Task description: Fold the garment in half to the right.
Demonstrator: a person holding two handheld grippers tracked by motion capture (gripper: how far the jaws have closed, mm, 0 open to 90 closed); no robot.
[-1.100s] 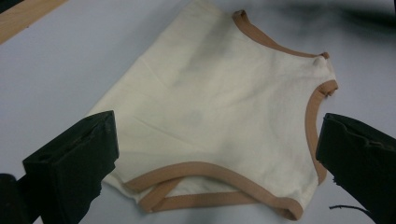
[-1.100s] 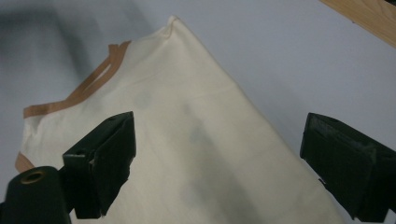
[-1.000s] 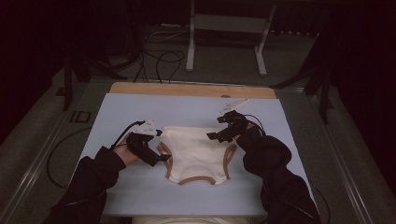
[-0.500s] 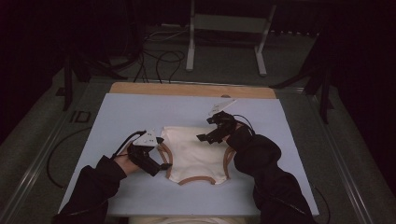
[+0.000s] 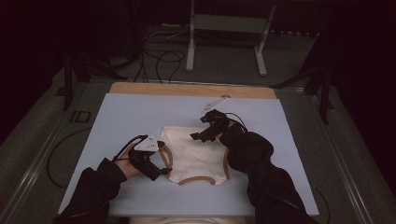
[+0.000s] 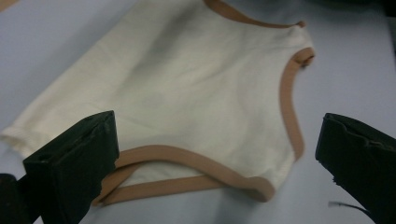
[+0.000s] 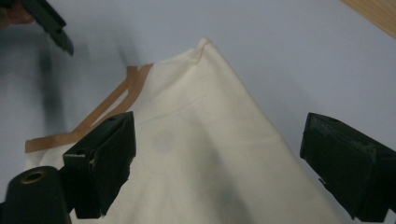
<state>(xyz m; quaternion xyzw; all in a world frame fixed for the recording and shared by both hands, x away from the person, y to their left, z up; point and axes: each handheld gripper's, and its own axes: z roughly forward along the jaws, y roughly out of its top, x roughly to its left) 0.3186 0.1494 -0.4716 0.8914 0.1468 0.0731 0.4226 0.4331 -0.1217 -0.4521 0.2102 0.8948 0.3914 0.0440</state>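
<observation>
No readable writing anywhere.

The cream garment (image 5: 196, 154) with its brown trim, the pale blue desk (image 5: 121, 116) and both claws carry no letters, labels, brand marks, numbers or signs that can be made out.

garment (image 5: 195, 156) flat on mat (image 5: 121, 116), between left gripper (image 5: 161, 171) and right gripper (image 5: 198, 134).

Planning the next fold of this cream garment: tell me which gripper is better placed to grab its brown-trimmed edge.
Left, probably. The left gripper sits open right beside the brown-trimmed edge, which lies between its jaws in the left gripper view. The right gripper hovers open over the garment's plain cream middle, farther from that trim.
</observation>
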